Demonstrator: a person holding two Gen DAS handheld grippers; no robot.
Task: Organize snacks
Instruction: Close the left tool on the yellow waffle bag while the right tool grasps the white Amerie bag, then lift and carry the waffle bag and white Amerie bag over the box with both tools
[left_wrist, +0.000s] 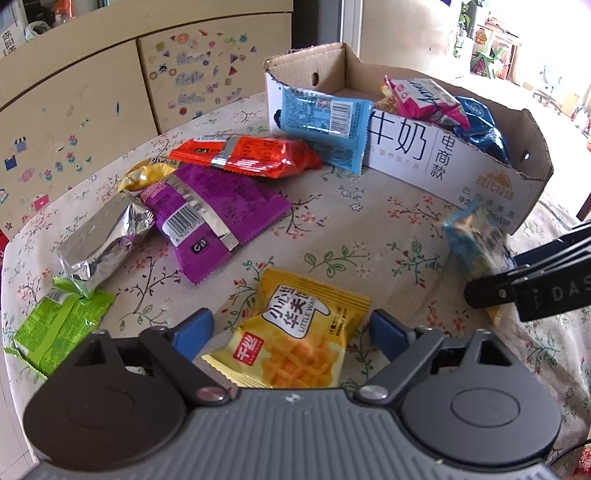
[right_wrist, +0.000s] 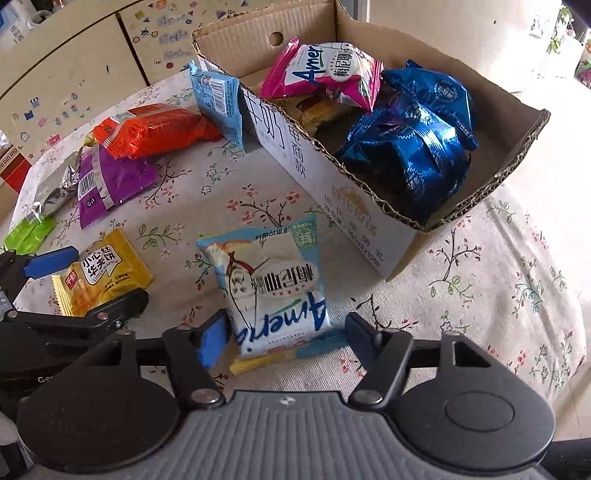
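Observation:
A cardboard box (left_wrist: 458, 162) (right_wrist: 343, 199) stands on the floral tablecloth and holds a pink packet (right_wrist: 325, 72) and dark blue packets (right_wrist: 413, 147). My left gripper (left_wrist: 291, 338) is open around a yellow waffle packet (left_wrist: 295, 339), which lies flat between its blue pads; it also shows in the right wrist view (right_wrist: 101, 277). My right gripper (right_wrist: 284, 339) is open around a light blue and white packet (right_wrist: 269, 288), whose near end sits between the fingers. That packet looks blurred in the left wrist view (left_wrist: 476, 243).
Loose on the cloth to the left lie an orange packet (left_wrist: 247, 155), a purple packet (left_wrist: 218, 218), a silver packet (left_wrist: 103, 243) and a green packet (left_wrist: 55, 332). A light blue packet (left_wrist: 325, 122) leans against the box's outer wall. A cabinet with stickers (left_wrist: 110, 92) stands behind.

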